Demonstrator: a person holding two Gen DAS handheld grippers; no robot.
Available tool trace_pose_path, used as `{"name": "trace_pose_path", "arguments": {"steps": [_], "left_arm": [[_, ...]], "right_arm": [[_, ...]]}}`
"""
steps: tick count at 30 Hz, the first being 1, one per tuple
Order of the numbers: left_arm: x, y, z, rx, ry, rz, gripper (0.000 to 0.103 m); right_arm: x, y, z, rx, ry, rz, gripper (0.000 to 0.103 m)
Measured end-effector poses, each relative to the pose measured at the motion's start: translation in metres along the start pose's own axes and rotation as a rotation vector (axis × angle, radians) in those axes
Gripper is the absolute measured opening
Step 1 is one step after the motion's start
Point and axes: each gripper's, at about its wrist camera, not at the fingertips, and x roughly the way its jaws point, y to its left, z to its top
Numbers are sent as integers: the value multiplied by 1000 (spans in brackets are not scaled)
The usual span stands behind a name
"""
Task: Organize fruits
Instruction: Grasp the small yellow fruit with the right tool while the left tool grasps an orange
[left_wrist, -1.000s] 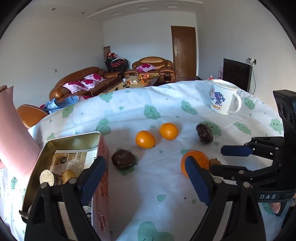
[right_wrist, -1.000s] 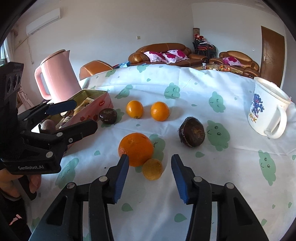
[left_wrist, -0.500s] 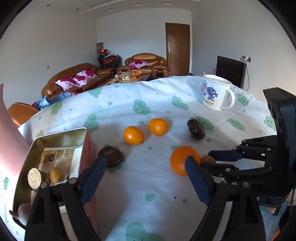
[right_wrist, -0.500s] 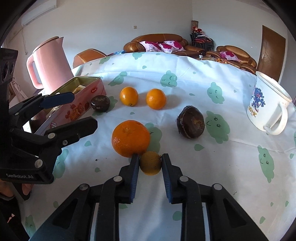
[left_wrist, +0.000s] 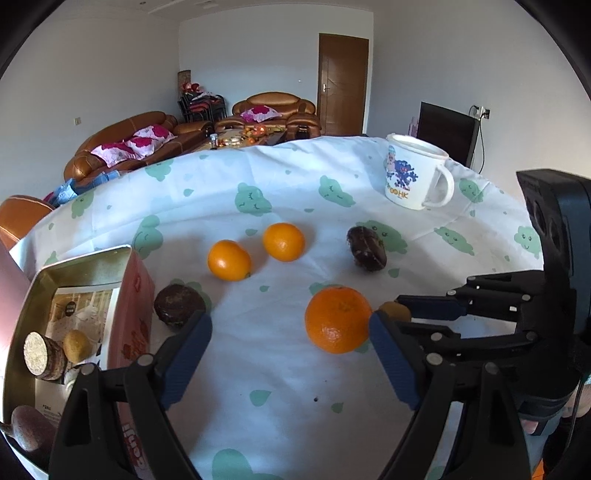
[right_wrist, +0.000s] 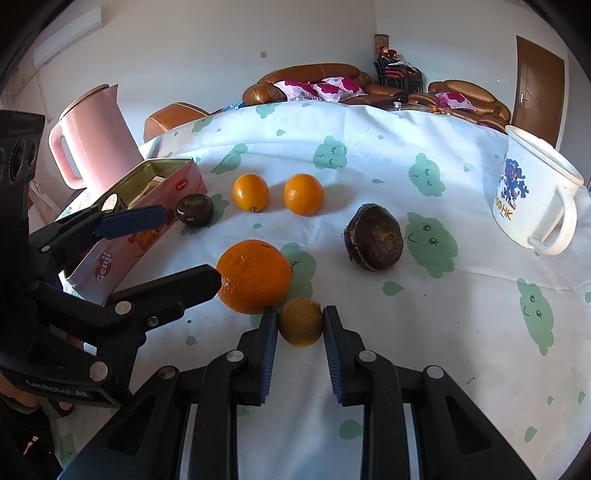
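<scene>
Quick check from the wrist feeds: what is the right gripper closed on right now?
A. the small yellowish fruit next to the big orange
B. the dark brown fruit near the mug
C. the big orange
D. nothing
A: the right gripper has both blue pads pressed against the small yellowish fruit, beside the big orange.

tablecloth: matt printed cloth
tin: shiny metal inside
mug: glossy, smooth
large orange: dimpled, slightly shiny peel
fingers: ribbed blue pads
</scene>
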Motion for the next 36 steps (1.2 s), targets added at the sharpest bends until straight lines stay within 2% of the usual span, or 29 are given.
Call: {"name": "trace_pose_path", "arguments": {"steps": [4,11,17,20,27,36], "left_arm": [[6,0,-2,-1,15,9,88],[14,-16,-1,42,34,-14,84],[27,-20,3,33,74,-73,70],[31,-24,3,45,97,-122,51],[28,-24,2,33,90,-108,50],[17,-20,2,24,29,-75,50]], "right_arm": [[-8,-10,0,53,-39,-51,27],[-16,-23,-1,116,-75,-69,27],[-15,-22,0,115,-71,-73,27],[-14,-24,0,122,-63,-61,27],[-18,-22,-1,110,-83,-64,27],[-27,-17,-2,88,-131,-49,27]]}}
